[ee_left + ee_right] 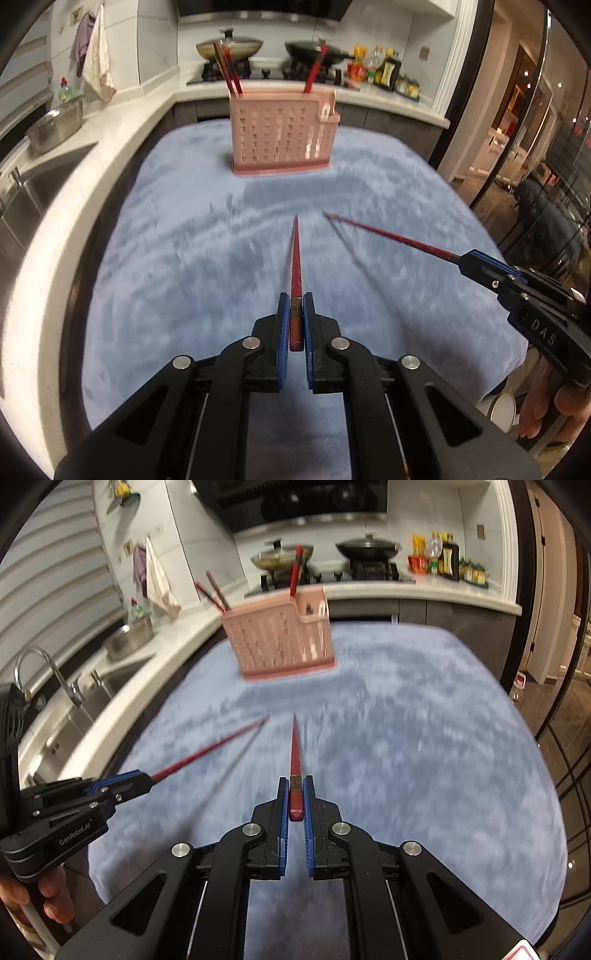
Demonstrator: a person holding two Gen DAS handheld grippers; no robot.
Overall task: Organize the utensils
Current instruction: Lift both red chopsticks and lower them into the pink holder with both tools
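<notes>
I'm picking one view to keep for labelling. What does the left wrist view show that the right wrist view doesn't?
Only the left wrist view: the right gripper from outside, gripping a red chopstick.
Only the right wrist view: the curved steel tap and the left gripper from outside.
Both: the pink slotted plastic utensil holder on the blue fleece cloth, chopsticks already inside.

Table draped in blue plush cloth (192, 258), pink slotted utensil holder (282, 136) upright at its far end
</notes>
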